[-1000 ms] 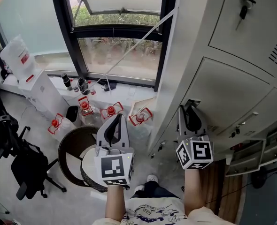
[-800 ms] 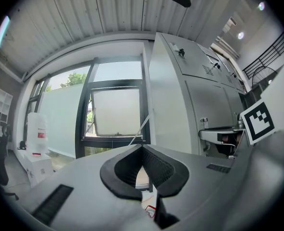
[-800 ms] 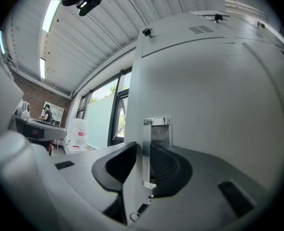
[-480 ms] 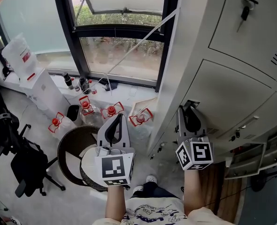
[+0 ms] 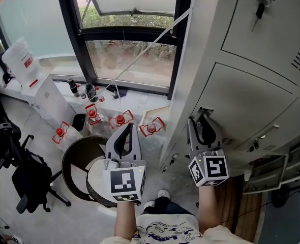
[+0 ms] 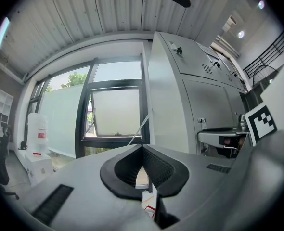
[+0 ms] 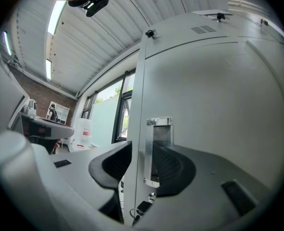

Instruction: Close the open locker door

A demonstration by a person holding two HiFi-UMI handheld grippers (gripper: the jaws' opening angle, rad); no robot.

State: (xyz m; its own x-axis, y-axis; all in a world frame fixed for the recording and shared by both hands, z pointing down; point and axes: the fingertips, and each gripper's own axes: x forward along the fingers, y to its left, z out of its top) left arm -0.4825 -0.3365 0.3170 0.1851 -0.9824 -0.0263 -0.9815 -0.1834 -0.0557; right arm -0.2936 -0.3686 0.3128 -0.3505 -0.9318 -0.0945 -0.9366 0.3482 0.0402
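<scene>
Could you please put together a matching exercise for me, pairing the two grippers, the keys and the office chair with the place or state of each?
Things:
1. left gripper
2. right gripper
3. keys
4. office chair

Places or states:
A. hanging from a lock on the upper locker door
B. jaws apart, door handle between them
C. black, low on the left of the head view
D. jaws together, nothing between them

Pairs: 1-D, 2-B, 3-A, 4-C.
The right gripper's jaws have just been opening, with the handle between them.
</scene>
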